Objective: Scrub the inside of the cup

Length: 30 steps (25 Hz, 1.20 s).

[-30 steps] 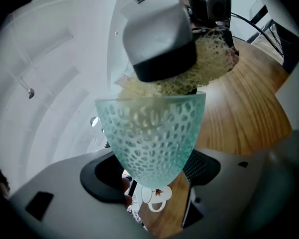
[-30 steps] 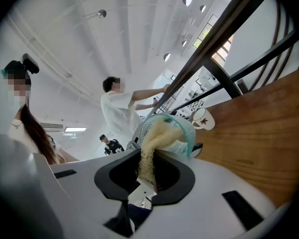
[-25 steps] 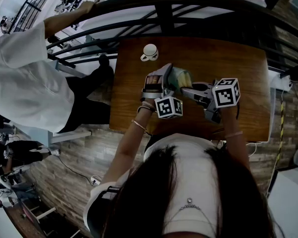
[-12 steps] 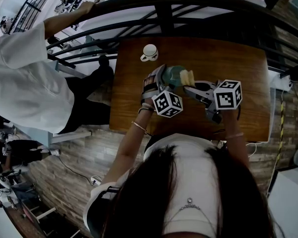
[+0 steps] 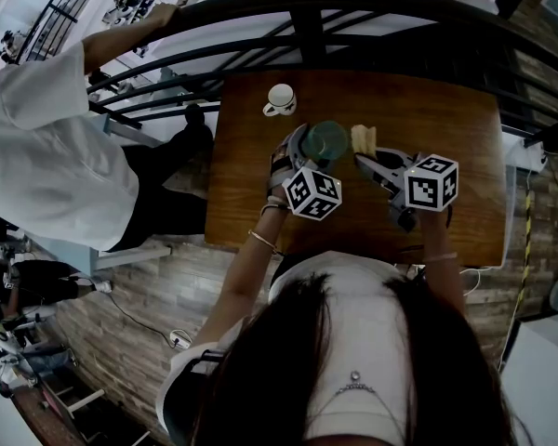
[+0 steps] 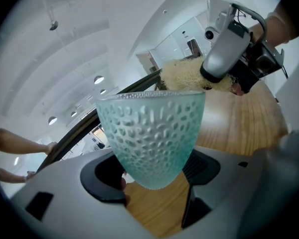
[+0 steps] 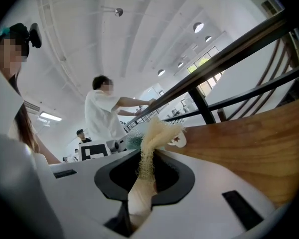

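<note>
Cup (image 6: pixel 152 133), pale green dimpled glass: clamped low on its wall by left gripper (image 6: pixel 154 174), one pad on each side near the base. Raised off the desk (image 5: pixel 446 128), mouth up and open toward the other hand. Held so, by judgement, to offer the inside to the tool.

Scrubber (image 5: pixel 364 138), straw-coloured fibrous pad: pinched by its narrow end in right gripper (image 7: pixel 144 177), jaws nearly together on it, bushy end projecting forward. Just beside the cup's rim and not inside it. Possibly clear of the glass, though partly behind the rim in the left gripper view, so contact not confirmed. Grasped by the tail, likely to leave the loose end free for reaching down the wall.

Surroundings: white mug (image 5: pixel 280 98) with handle, standing near the desk's far edge beyond the cup, apart from both tools. Dark curved railing (image 5: pixel 307 17) behind the desk. Person in white (image 5: pixel 46 137) at left, one hand on the rail. Nothing seen between pad and cup mouth to block entry.
</note>
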Motion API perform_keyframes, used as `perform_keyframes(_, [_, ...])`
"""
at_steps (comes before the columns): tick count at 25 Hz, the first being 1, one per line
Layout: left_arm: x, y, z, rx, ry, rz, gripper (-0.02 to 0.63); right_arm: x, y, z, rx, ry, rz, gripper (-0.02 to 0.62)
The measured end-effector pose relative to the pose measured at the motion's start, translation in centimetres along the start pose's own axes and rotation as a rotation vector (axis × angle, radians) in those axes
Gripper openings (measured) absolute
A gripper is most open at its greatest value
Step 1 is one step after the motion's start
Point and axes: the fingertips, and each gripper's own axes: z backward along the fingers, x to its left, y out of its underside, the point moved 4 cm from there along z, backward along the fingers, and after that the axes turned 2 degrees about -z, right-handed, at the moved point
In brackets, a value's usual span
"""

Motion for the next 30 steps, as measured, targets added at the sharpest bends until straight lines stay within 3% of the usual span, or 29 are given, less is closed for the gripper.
perform_keyframes(9, [-0.1,0.6,0.4,-0.005,0.056,0.145,0.347,-1.5,0.5,0.3,-0.029,0.142,0.070,0.080])
perform_keyframes(30, [-0.7,0.6,1.7,-0.030,0.087,0.329,0.347,-3.3,2.0,1.2,0.022,0.374,0.179,0.080])
